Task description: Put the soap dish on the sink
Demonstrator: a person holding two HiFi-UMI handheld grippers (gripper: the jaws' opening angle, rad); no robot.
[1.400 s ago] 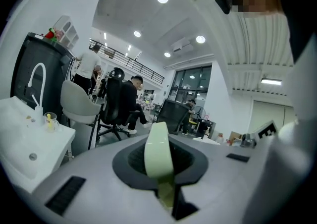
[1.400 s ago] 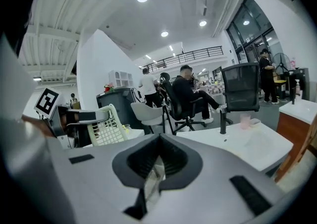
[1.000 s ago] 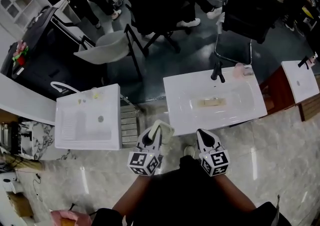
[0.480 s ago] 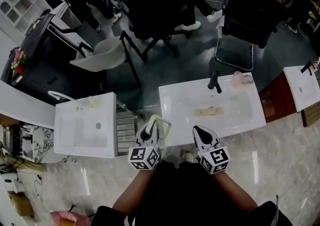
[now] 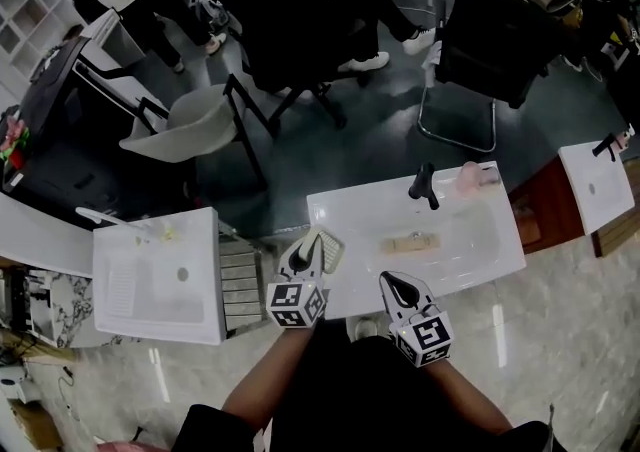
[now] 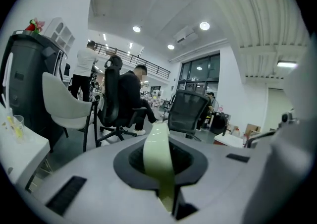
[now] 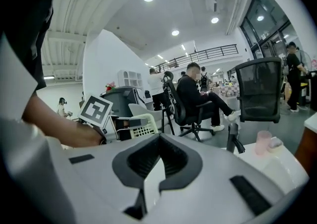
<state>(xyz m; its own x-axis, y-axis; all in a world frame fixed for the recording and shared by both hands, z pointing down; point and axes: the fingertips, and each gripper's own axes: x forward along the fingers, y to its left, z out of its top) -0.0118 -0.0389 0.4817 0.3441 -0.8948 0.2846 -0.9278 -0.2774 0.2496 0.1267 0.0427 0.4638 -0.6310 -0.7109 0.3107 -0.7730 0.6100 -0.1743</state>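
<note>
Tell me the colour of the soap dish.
The soap dish is pale green, clearest in the left gripper view.

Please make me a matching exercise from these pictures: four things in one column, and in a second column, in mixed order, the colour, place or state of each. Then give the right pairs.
Things:
1. soap dish
2. faucet
3. cup
4. right gripper

Descriptions:
A. black, at the far rim of the sink
B. shut, empty
C. pink, beside the faucet
D. pale green, in the left gripper

Pairs: 1-D, 2-A, 3-C, 4-B.
</note>
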